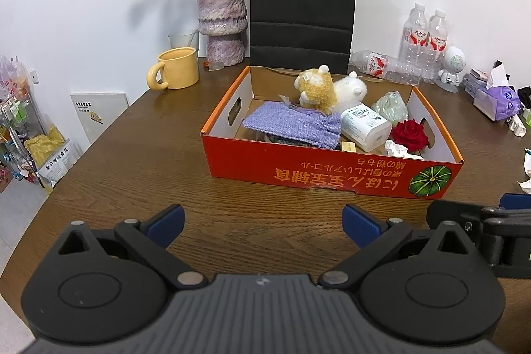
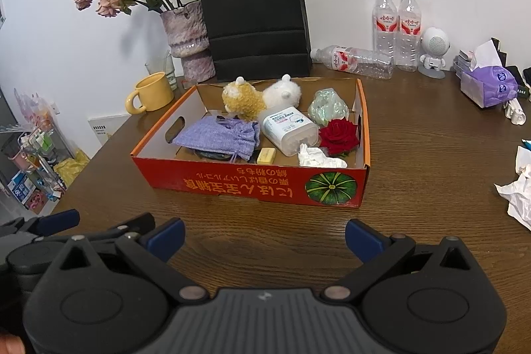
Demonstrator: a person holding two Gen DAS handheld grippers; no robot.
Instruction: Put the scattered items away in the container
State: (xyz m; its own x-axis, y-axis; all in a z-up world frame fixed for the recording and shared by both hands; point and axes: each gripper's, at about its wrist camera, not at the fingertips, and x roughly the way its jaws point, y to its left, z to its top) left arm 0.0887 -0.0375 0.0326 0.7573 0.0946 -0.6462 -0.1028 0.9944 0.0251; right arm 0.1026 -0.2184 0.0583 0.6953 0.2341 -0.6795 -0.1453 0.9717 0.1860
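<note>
Claws at rest | left claw and right claw both released, empty, low over the counter | box holds pouch, toys, rose | likely next: crumpled paper at right, needing a reach.

A cardboard box is set on the table, with a paper bag stood behind it against the wall. In the box, a drawstring pouch is laid at the left, a wipes pack in the middle and a rose at the right (2 plush toys are placed behind them). A mug and a vase are found to the box's left rear, 3 bottles to its right rear.
</note>
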